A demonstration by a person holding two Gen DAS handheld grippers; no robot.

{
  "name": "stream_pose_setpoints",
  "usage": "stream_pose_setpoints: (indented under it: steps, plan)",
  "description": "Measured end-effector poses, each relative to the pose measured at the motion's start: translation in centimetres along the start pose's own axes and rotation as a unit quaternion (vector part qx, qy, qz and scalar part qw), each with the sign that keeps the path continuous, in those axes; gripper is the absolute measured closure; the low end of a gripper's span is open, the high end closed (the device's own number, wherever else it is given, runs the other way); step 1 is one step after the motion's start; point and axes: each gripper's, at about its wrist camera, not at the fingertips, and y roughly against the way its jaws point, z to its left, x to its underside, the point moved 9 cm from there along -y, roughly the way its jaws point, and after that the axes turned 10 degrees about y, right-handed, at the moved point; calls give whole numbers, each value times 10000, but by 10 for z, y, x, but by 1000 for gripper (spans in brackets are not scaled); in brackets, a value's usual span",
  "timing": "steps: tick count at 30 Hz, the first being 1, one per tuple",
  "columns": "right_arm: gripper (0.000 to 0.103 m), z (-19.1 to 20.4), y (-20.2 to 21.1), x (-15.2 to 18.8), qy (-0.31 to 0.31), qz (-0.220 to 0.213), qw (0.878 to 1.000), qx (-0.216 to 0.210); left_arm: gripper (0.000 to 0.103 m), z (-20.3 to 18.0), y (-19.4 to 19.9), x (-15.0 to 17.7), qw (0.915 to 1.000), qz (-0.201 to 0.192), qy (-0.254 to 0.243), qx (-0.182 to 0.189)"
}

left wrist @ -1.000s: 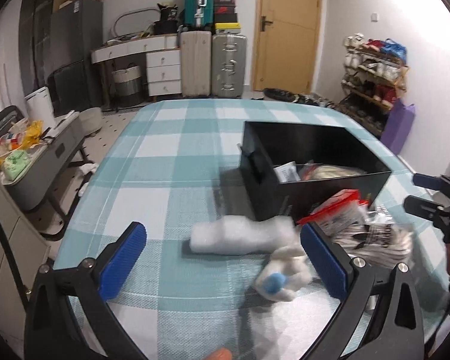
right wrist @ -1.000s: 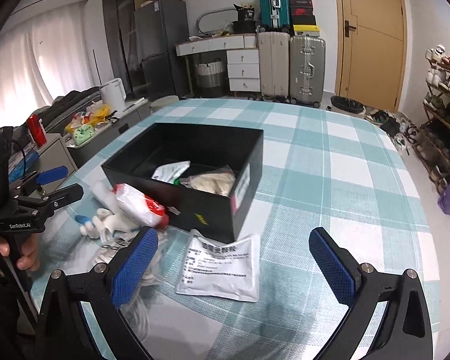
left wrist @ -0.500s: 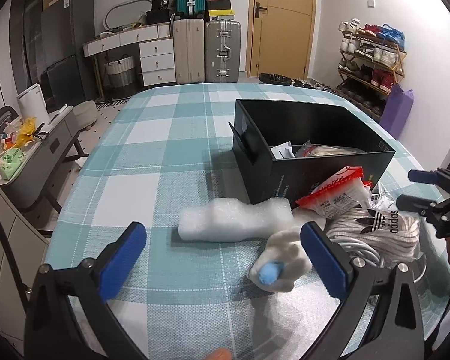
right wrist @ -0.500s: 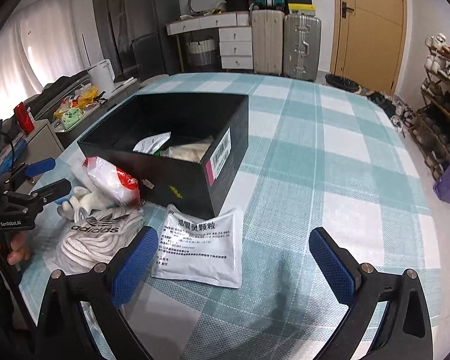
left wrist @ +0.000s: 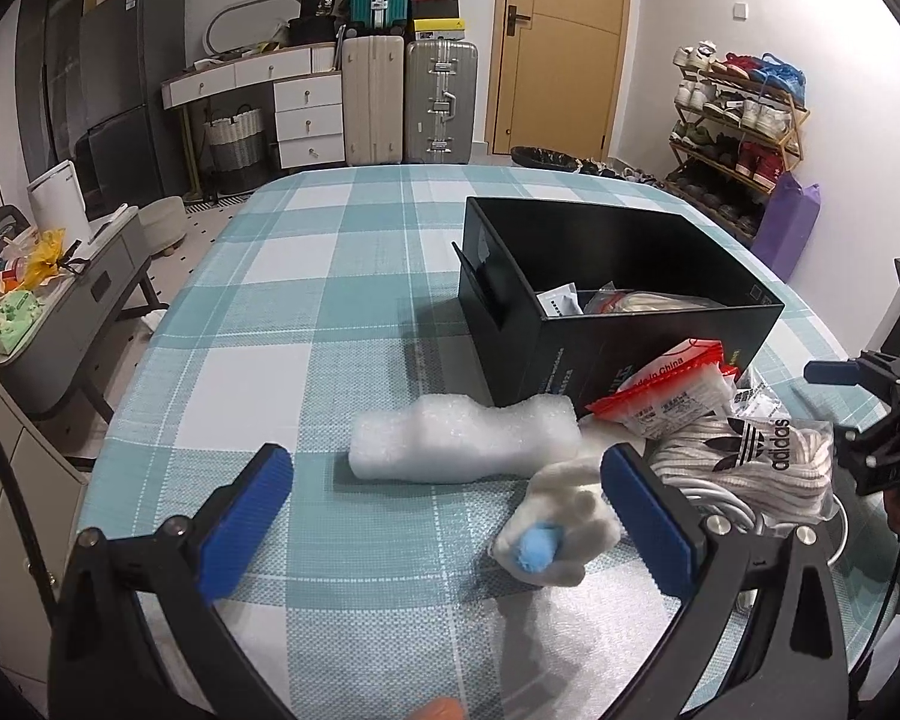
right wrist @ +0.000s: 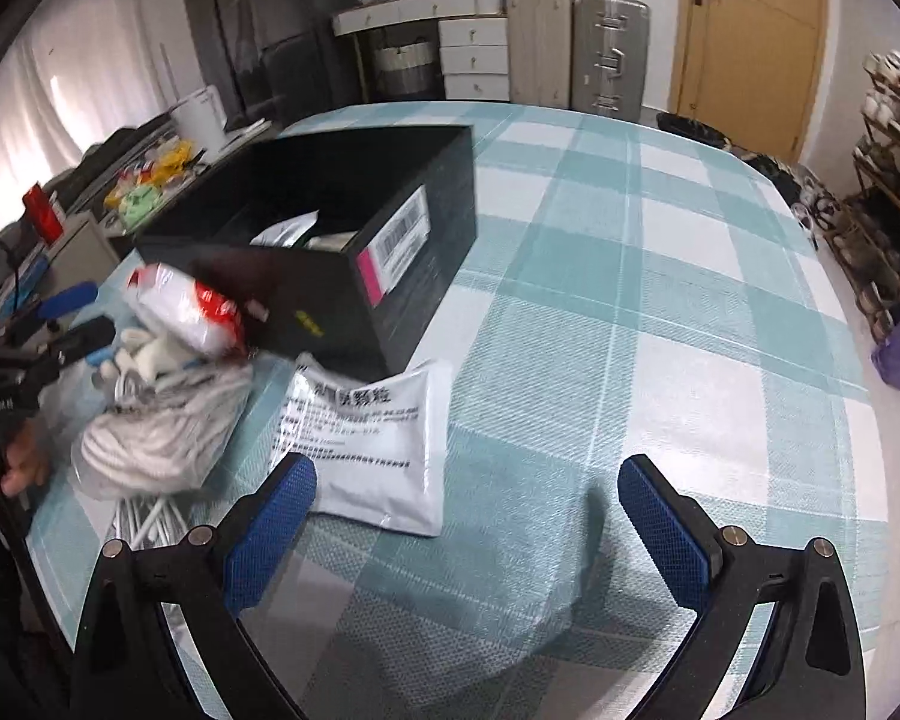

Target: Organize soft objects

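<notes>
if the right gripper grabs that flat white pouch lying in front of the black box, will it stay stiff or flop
The white pouch will probably flop: it lies flat and creased like a thin, soft packet. Its glossy surface may slip between the fingers. It looks light, so it should lift easily.

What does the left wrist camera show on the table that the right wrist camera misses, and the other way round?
Only the left wrist view shows the white foam wrap. Only the right wrist view shows the flat white printed pouch. Both show the black box, the red-and-white bag, the plush toy and the adidas bag.
</notes>
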Motion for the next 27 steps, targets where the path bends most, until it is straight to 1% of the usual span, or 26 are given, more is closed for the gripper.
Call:
stream_pose_setpoints:
  steps: [3, 7, 13, 16, 21, 27]
  plan:
    - [1, 15, -3, -1, 179, 13, 9997, -165, 0, 0, 0, 0, 10000, -2, -6, 6]
    - [1, 27, -7, -5, 289, 28, 9995, -126, 0, -1, 0, 0, 10000, -3, -6, 10]
    - [1, 39, -12, -6, 361, 39, 9990, -256, 0, -1, 0, 0, 10000, -3, -9, 4]
    - [1, 39, -16, -7, 292, 49, 9993, -210, 0, -1, 0, 0, 10000, 2, -15, 12]
    - [1, 29, -24, -4, 217, 248, 9994, 122, 0, -1, -1, 1, 10000, 26, -31, 4]
    - [1, 16, -23, -4, 149, 211, 9994, 212, 0, -2, -2, 2, 10000, 45, -23, 16]
